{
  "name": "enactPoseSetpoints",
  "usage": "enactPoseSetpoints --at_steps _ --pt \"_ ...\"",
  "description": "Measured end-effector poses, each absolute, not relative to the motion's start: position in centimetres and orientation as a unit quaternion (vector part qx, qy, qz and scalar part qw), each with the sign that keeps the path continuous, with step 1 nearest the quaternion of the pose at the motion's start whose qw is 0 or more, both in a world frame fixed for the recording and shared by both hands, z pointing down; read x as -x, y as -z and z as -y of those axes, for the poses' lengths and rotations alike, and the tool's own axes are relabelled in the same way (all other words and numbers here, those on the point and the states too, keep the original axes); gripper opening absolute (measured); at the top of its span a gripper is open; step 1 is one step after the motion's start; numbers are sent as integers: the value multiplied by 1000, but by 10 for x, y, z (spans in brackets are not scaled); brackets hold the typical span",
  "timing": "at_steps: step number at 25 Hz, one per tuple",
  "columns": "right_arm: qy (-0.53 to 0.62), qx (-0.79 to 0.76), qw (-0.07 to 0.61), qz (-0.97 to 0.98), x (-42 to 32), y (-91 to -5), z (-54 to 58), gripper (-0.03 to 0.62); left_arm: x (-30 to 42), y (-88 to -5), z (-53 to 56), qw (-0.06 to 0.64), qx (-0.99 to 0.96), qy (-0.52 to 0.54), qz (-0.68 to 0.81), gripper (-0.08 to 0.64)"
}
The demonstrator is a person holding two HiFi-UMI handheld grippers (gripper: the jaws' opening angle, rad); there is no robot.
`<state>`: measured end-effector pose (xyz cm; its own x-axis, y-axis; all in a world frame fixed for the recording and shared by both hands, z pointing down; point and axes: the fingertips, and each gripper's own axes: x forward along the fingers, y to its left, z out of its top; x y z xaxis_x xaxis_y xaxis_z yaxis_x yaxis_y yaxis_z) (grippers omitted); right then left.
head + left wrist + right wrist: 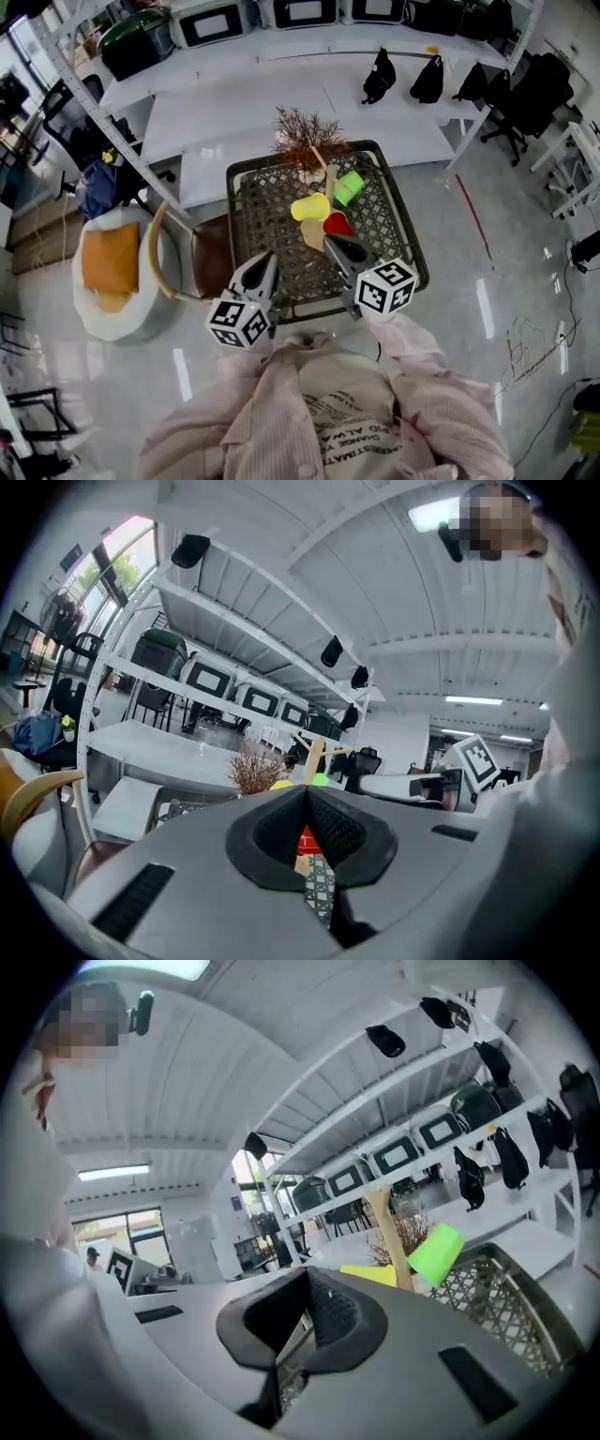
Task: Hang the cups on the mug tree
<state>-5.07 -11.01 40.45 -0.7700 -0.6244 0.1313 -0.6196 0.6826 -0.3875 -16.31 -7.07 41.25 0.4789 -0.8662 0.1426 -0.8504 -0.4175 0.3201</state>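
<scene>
Lab rm w/ glossy floor, white shelving (234, 56) at back. Black mesh surface (267, 216) in the middle, dried plant (305, 131) at its far edge. Wooden mug tree (330, 174) stands on it. Green cup (349, 187) sits tilted on a branch, yellow cup (310, 207) just beside and lower. Red cup (338, 225) is low nr the base, can't tell if hooked. Left hand-held gripper (269, 256) is over the near-left part of the surface, jaws together, nothing held. Right hand-held gripper (331, 243) is close to the red cup, jaws fully closed, empty too.
</scene>
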Motion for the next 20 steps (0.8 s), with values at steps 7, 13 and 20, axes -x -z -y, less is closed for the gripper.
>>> enactPoseSetpoints --at_steps 7,13,20 --pt "147 348 4 -926 45 -383 105 0 181 -394 70 154 -836 23 526 -2" --pt "137 380 16 -915 29 -381 107 0 193 -385 66 137 -827 25 545 -2" --pt "118 404 19 -907 22 -378 110 -2 204 -378 66 123 -822 26 556 -2"
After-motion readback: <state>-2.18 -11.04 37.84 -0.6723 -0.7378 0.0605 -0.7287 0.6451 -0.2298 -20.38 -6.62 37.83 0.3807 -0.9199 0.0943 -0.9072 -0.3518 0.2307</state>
